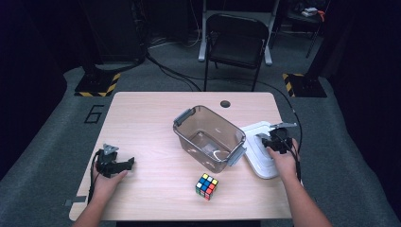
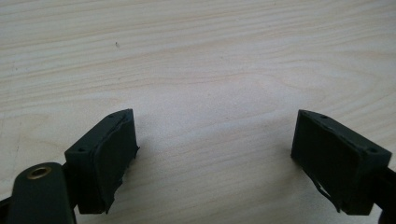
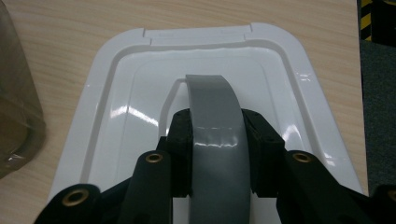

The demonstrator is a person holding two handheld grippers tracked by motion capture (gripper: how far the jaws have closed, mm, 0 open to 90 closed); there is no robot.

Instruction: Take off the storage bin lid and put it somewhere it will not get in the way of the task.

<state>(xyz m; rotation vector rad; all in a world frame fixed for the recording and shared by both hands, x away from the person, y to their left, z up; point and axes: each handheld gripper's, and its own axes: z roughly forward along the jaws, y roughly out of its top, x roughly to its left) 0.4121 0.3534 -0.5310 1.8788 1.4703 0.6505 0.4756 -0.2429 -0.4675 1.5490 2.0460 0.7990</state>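
Right gripper (image 3: 215,140) clamped on the grey handle (image 3: 212,100) of the white lid (image 1: 259,146), flat on the table (image 1: 146,118) just right of the clear box (image 1: 208,137), so nearer this hand; left gripper (image 2: 215,154) open, idle, well apart.

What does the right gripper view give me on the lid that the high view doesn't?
Right gripper view only: the right claw is shut on the grey handle arching over the white lid.
High view only: the open bin, the cube in front of it, the left claw resting apart, and a chair beyond.
Both: the lid on the table beside the bin.
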